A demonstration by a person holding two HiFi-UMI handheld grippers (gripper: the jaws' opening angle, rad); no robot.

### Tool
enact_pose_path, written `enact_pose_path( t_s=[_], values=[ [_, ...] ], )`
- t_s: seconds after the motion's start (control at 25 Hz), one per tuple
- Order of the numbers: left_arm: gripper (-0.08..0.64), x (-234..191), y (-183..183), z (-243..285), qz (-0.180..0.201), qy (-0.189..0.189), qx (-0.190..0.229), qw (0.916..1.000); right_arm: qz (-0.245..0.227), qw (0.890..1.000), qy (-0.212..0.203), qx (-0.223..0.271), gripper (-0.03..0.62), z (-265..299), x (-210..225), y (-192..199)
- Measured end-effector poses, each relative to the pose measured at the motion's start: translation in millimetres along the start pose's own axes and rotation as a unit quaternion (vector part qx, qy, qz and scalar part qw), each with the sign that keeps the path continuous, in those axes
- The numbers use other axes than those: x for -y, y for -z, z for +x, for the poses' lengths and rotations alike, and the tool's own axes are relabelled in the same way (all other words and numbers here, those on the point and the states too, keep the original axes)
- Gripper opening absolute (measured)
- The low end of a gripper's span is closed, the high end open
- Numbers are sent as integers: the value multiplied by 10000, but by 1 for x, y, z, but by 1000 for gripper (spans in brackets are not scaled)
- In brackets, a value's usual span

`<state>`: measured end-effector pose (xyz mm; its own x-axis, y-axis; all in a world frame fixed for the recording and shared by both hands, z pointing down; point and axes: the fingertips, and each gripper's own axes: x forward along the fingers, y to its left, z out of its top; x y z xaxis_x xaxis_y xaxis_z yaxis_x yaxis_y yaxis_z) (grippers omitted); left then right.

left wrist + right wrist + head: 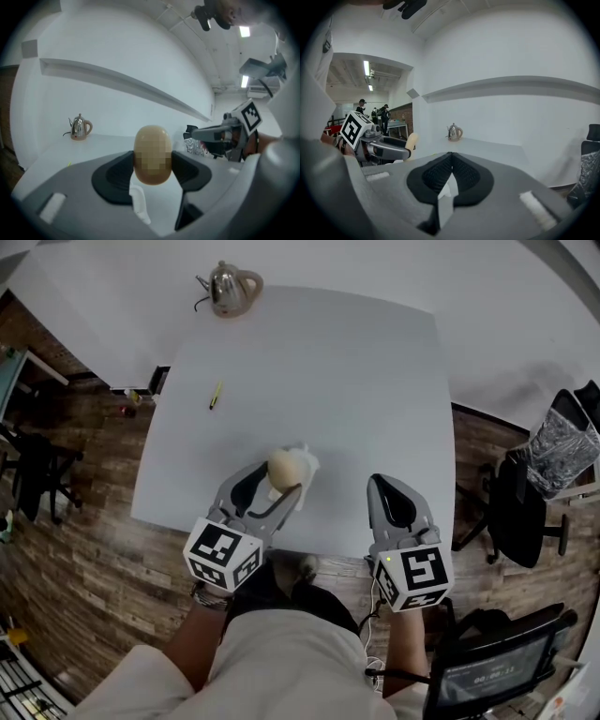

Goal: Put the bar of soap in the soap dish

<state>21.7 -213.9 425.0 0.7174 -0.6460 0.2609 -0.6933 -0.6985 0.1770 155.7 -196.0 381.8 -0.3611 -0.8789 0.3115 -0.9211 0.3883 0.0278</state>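
A beige oval bar of soap (284, 466) is clamped between the jaws of my left gripper (279, 478), which is held over the near part of the white table (328, 381). In the left gripper view the soap (152, 154) stands upright between the two black pads (112, 177). A small white object (305, 463), possibly the soap dish, lies on the table just right of the soap and is partly hidden by it. My right gripper (382, 486) hovers at the table's near edge, jaws shut (451, 168) with nothing in them.
A metal kettle (232, 287) stands at the table's far edge. A yellow-green pen (216, 396) lies at the left side. Black office chairs (525, 502) stand to the right on the wood floor. People (382, 115) stand far off in the background.
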Motion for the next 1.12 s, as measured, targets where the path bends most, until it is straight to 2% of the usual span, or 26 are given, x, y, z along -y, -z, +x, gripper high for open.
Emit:
enact_pose_path(
  t_s=[1.12],
  values=[
    [270,-8,69,27,-268,297,-834,9957,456,9960,-82,-759,2,32,-11,64]
  ],
)
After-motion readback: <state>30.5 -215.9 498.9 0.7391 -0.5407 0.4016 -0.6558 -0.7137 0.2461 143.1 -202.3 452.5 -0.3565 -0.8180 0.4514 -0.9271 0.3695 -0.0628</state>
